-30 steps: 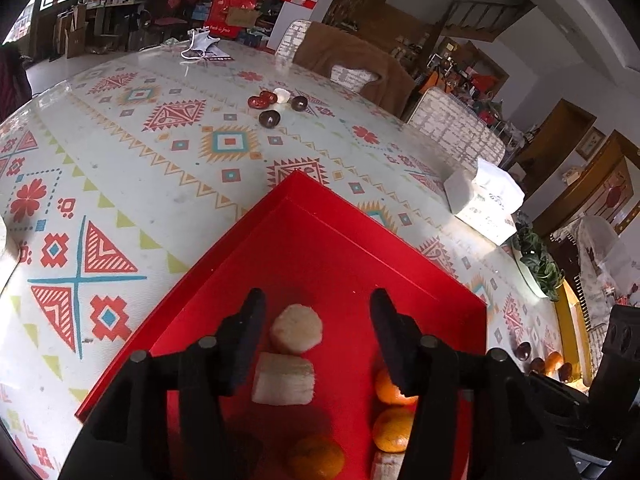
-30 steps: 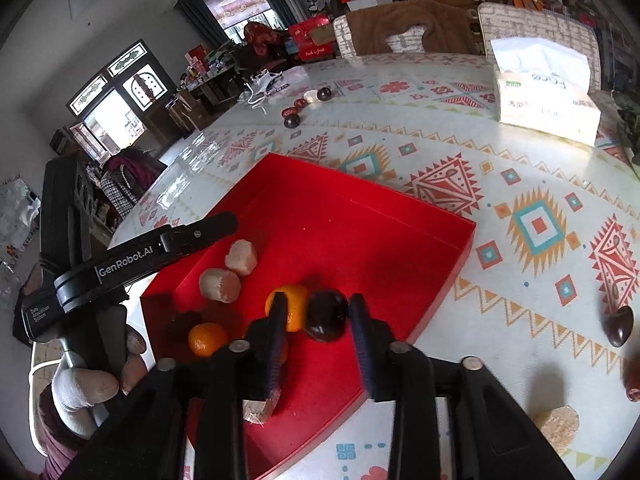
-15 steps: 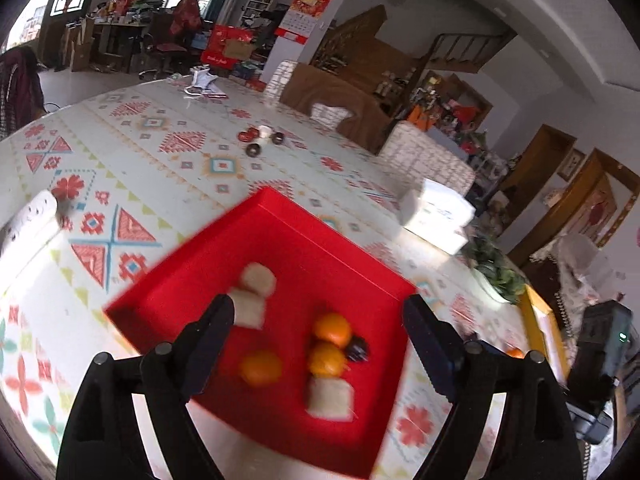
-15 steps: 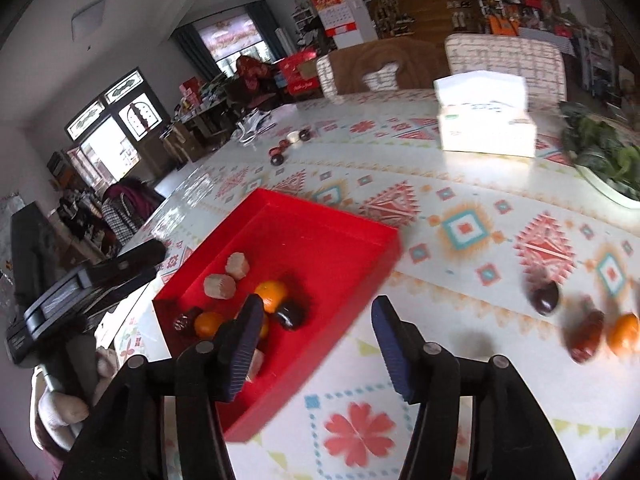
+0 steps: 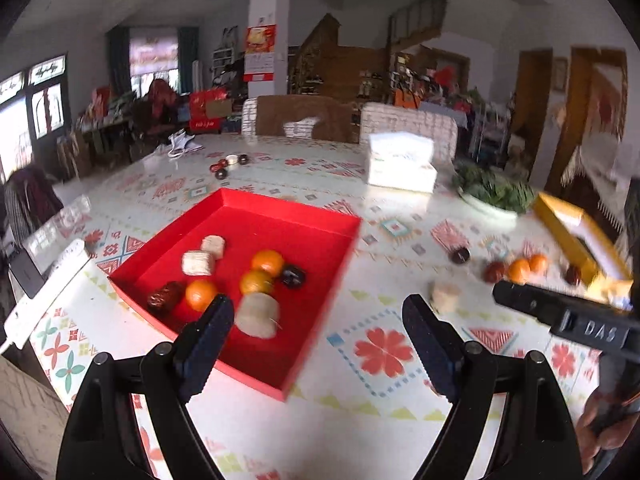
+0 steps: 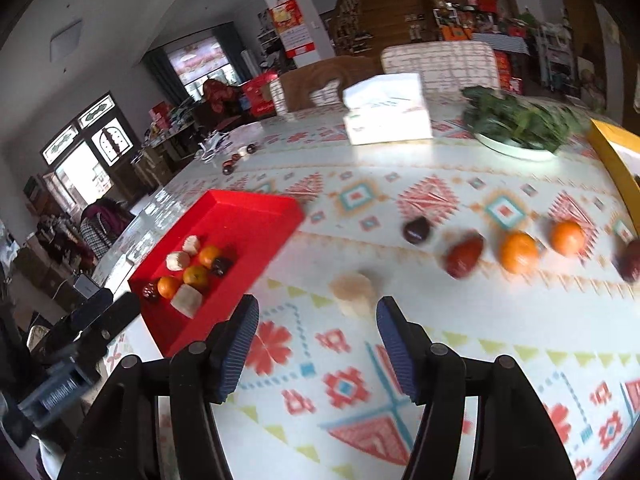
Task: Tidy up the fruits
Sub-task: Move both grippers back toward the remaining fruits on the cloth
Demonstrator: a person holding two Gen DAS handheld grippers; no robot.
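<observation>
Fruits lie partly inside the red tray [image 6: 256, 204], while more wait in a row right of the tray, so the right gripper [image 6: 316, 344], wide open and empty like the left gripper [image 5: 316, 344], faces the pale piece [image 6: 354, 290].

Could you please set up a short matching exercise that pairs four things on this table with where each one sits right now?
Things:
1. white tissue box
2. plate of greens
3. pale chunk
4. three oranges

Places:
A. inside the red tray
B. on the tablecloth just ahead of the open right tongs
C. far side of the table, by the chairs
D. beside the yellow box

Pairs: 1-C, 2-D, 3-B, 4-A
</observation>
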